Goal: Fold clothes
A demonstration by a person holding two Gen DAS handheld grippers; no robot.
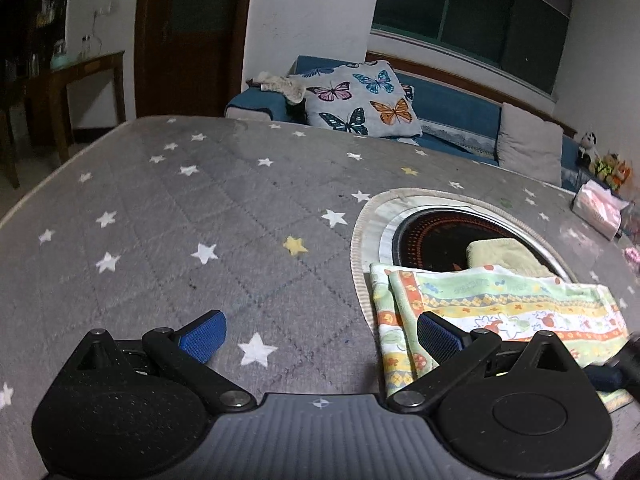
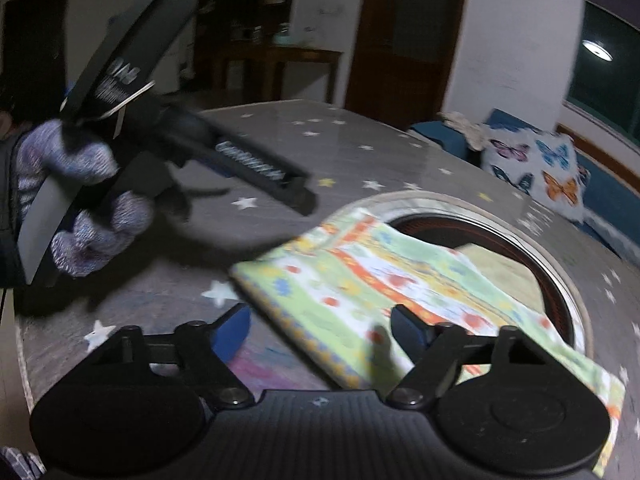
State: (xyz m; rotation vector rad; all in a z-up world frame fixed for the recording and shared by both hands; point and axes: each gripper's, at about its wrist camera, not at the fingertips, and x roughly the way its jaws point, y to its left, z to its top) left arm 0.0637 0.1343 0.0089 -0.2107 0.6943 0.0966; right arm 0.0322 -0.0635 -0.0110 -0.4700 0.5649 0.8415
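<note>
A folded patterned cloth (image 1: 496, 308), green, yellow and orange, lies on the grey star-print table cover (image 1: 200, 220), partly over a round black hotplate (image 1: 432, 240). A folded pale green cloth (image 1: 504, 256) lies behind it on the hotplate. My left gripper (image 1: 320, 336) is open and empty, its right finger over the cloth's left edge. In the right wrist view the patterned cloth (image 2: 360, 280) lies under my open right gripper (image 2: 320, 332). The other gripper (image 2: 240, 160), held by a gloved hand (image 2: 88, 200), hovers at the left above the table.
A sofa with a butterfly cushion (image 1: 360, 100) and a grey cushion (image 1: 528, 144) stands behind the table. A tissue pack (image 1: 600, 208) and small toys sit at the table's far right. A wooden side table (image 1: 80, 80) stands at the back left.
</note>
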